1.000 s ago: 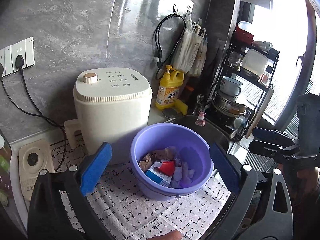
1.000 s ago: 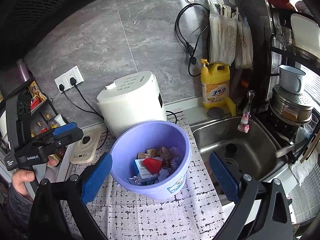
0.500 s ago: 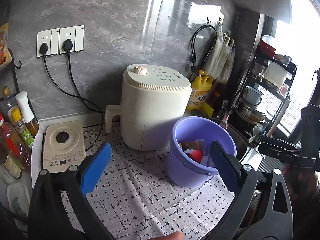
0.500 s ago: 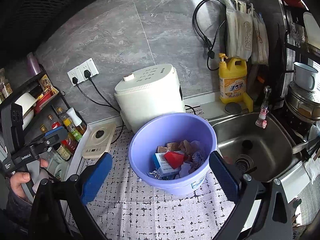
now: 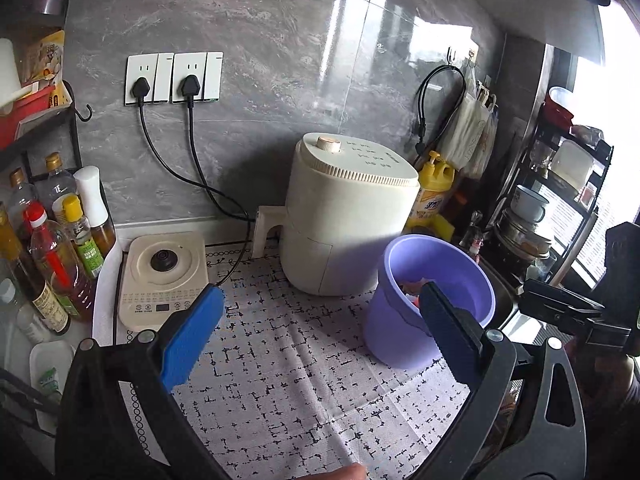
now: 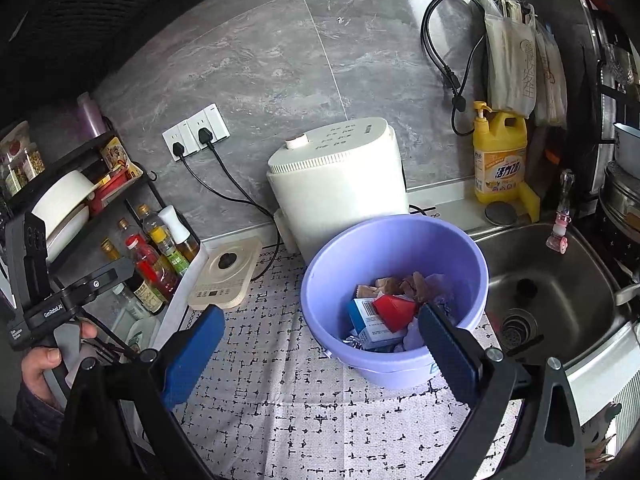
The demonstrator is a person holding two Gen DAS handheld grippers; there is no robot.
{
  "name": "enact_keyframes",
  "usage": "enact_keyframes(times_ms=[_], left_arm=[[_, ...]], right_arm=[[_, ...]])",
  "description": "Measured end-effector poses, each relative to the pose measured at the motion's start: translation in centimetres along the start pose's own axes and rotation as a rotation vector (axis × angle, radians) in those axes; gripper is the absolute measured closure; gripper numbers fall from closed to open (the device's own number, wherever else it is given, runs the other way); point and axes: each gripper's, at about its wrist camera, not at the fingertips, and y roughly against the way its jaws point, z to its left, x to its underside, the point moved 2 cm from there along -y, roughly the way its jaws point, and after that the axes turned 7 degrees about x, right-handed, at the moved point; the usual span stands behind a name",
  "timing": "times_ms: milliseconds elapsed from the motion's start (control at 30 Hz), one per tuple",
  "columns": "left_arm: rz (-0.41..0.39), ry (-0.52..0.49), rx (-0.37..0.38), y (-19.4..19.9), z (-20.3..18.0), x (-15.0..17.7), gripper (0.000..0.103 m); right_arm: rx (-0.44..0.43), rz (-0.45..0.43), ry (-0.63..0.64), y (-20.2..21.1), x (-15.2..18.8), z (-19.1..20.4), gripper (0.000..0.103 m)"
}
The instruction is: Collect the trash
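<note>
Both the left gripper (image 5: 316, 332) and right gripper (image 6: 316, 350) are held wide open and empty above the patterned mat (image 6: 304, 408). Trash (image 6: 394, 312) is contained in the purple bucket (image 6: 340, 276), apparently the collection point beside the sink (image 6: 560, 296).

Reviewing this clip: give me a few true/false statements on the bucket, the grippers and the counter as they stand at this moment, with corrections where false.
1. The purple bucket holds trash, including a red piece and a small blue-and-white box. True.
2. The left gripper is clamped on the bucket rim. False: its jaws are wide open and hold nothing.
3. The right gripper is open and empty. True.
4. The bucket sits inside the sink. False: it stands on the patterned mat, beside the sink.
5. The yellow detergent bottle lies in the bucket. False: it stands upright by the wall behind the sink.
</note>
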Motion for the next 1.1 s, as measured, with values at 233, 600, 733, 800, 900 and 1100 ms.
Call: enact_keyframes(times_ms=[233,600,733,800,900,1100], left_arm=[[-0.023,-0.022,-0.007,0.6,-0.7,0.2,0.006],[-0.027,-0.033,-0.039,0.7,-1.1,0.6,0.006],[-0.034,-0.032,-0.048,0.6,-1.1,0.7,0.006],[-0.039,-0.027,-0.048,0.6,-1.1,0.7,0.006],[-0.037,-0.029,-0.056,0.6,-1.2,0.6,0.006],[-0.046,-0.044,-0.056,0.5,-1.3,0.3,0.006]], right_arm=[[-0.037,0.005,0.023,-0.5,0.0,1.1,0.008],[-0.035,0.009,0.043,-0.3,-0.1,1.6,0.008],[-0.035,0.011,0.042,-0.3,0.0,1.6,0.008],[-0.033,0.012,0.041,-0.3,0.0,1.5,0.008],[-0.030,0.013,0.042,-0.3,0.1,1.5,0.008],[-0.030,0.009,0.038,-0.2,0.0,1.3,0.008]])
